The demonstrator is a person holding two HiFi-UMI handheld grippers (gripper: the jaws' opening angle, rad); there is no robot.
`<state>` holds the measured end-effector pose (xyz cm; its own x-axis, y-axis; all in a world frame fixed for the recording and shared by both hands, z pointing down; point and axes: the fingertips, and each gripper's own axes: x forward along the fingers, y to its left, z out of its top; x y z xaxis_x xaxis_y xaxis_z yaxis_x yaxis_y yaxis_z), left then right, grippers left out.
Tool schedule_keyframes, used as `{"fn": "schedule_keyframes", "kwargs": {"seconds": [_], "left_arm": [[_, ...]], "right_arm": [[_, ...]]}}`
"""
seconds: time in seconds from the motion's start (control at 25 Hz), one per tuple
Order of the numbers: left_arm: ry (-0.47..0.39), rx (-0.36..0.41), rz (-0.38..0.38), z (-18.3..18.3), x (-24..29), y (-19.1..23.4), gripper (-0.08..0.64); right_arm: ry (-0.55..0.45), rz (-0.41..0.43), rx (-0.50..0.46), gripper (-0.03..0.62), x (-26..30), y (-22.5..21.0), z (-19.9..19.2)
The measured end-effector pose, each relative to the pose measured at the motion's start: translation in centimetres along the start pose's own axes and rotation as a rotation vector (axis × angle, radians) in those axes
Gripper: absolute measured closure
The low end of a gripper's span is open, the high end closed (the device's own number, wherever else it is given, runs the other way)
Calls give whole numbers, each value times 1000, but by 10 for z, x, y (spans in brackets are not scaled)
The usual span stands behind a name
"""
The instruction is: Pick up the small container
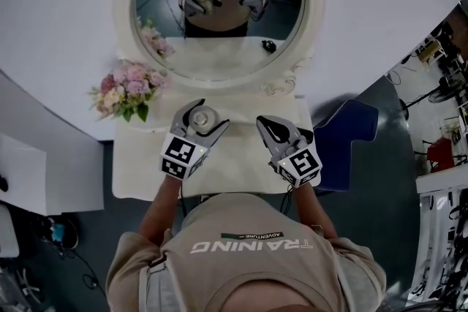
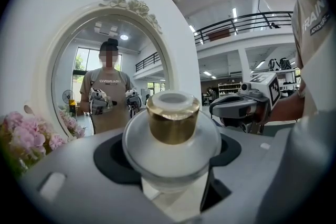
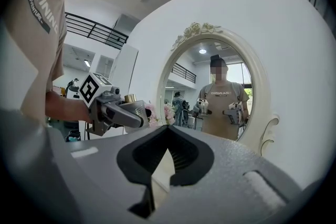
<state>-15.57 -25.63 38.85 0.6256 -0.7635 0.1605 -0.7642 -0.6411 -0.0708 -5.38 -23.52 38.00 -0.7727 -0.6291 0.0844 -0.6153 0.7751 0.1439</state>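
Observation:
The small container (image 1: 204, 115) is a round, clear glass jar with a gold cap (image 2: 172, 122). My left gripper (image 1: 202, 118) is shut on its body, one jaw on each side, and in the left gripper view the jar (image 2: 172, 147) fills the space between the pads. I cannot tell whether it still touches the white dressing table (image 1: 139, 164). My right gripper (image 1: 265, 123) hovers to the jar's right, shut and empty, its tips meeting (image 3: 167, 130). The right gripper view shows the left gripper (image 3: 116, 111) at the left with the gold cap (image 3: 130, 97) poking above it.
An oval mirror (image 1: 219, 11) in an ornate white frame stands at the table's back. A pink flower bouquet (image 1: 124, 90) sits at the left of the table, and a small dark object (image 1: 269, 46) lies by the mirror. A blue chair (image 1: 344, 134) stands to the right.

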Motion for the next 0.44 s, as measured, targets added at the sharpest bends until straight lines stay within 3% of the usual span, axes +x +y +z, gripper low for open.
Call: {"fn": "schedule_keyframes", "kwargs": {"seconds": [0.44], "left_arm": [[6,-13,12,-8,-1,6,204]], "right_arm": [[-8,9,-15,589,12,-4,0]]}}
